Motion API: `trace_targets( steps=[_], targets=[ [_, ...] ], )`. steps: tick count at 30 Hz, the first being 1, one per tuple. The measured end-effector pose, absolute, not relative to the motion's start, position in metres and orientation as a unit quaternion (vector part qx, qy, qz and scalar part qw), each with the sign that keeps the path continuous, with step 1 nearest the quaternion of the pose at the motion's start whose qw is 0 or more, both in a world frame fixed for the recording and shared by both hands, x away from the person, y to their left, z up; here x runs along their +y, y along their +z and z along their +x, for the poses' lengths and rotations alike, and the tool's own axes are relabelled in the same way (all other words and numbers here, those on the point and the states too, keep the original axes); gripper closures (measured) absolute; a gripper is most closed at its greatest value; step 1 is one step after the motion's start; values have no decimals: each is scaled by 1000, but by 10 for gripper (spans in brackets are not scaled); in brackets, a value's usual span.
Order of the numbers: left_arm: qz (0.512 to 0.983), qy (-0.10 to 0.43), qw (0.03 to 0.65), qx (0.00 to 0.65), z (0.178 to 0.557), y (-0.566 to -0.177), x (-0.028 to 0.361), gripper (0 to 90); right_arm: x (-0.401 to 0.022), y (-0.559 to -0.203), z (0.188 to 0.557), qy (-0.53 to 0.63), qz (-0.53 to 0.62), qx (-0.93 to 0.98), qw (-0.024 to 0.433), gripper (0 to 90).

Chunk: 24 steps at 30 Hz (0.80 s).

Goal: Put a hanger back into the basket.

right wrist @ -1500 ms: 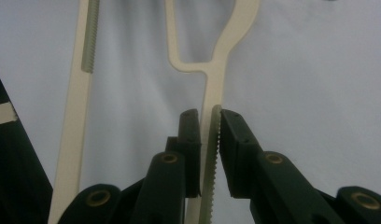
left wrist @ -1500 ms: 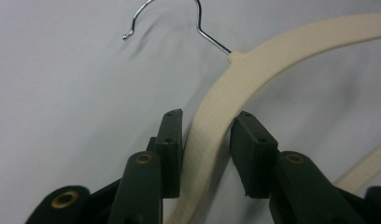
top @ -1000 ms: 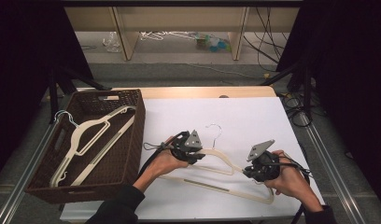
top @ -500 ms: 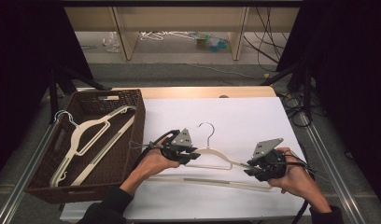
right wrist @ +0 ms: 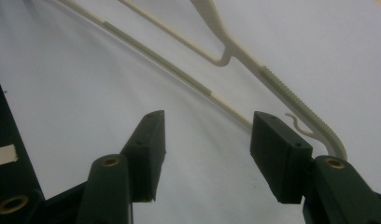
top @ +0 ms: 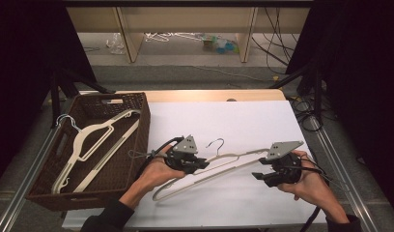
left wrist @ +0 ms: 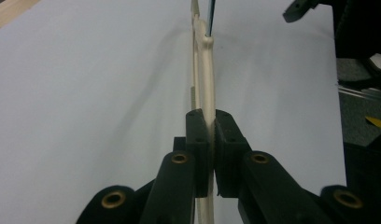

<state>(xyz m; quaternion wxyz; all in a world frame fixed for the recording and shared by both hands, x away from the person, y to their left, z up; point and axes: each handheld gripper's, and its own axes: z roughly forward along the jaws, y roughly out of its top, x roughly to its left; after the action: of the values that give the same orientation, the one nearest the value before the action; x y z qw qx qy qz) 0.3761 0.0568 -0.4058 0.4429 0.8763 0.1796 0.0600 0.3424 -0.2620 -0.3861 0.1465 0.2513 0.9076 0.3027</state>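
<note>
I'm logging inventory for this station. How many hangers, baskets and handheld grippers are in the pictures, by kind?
Cream hangers: 2, one in the basket, one held over the table
Brown wicker basket: 1
Grippers: 2, left gripper, right gripper
Total: 5

jaws: chunky black blocks, brass-ringed screw holes
top plates: grey, three-cornered
cables: black
sleeves: dark, long
</note>
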Motion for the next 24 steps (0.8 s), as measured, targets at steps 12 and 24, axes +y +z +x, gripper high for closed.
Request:
trace_targets(
  steps=[12,24],
  targets=[
    [869,53,446,208,382,-390,65,859,-257,-393,330,320,253,903,133,445],
    [841,67,484,231,381,-334,85,859,-261,-408,322,354,265,889,118,374]
  ],
)
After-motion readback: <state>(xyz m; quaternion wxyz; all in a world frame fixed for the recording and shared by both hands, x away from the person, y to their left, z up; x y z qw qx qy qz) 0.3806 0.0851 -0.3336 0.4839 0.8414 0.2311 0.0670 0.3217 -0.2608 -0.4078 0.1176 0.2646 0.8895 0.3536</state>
